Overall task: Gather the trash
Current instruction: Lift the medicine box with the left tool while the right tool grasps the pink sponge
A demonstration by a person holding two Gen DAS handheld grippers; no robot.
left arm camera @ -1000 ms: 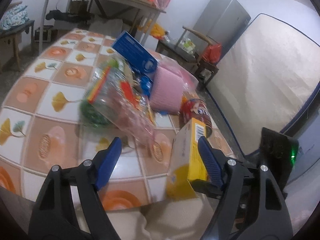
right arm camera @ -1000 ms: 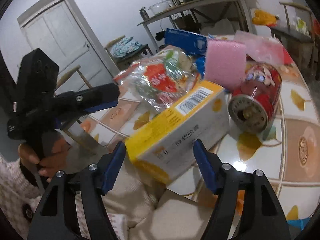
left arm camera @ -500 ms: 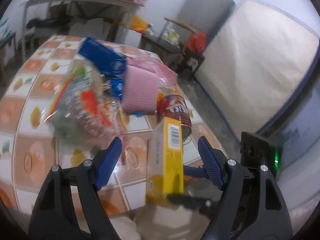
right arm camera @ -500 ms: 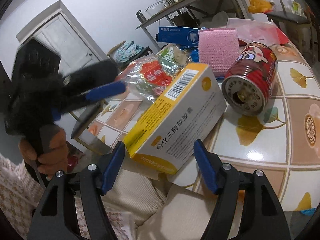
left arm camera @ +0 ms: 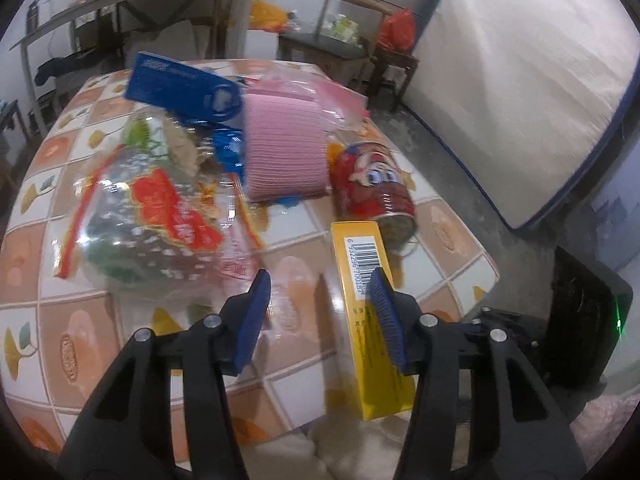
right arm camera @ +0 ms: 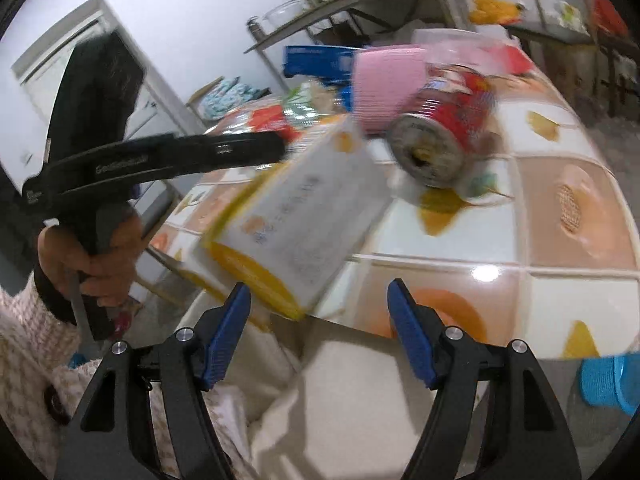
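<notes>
The left gripper [left arm camera: 318, 312] had just been narrowing its jaws, which stood parted on nothing, the yellow carton [left arm camera: 370, 316] just beside one pad. The right gripper [right arm camera: 318, 334] was released beneath that carton, at the tiled desk [right arm camera: 560, 248] edge. A grasp seemed underway; squaring the jaws around it appeared next.

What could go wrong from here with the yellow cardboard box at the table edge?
The yellow cardboard box leans over the tiled table's near edge and may drop off. The left gripper's jaws have just been closing, but the box sits by one finger, not clearly between them, so it may get knocked away. The red metal can lying on its side behind it might roll if bumped.
</notes>
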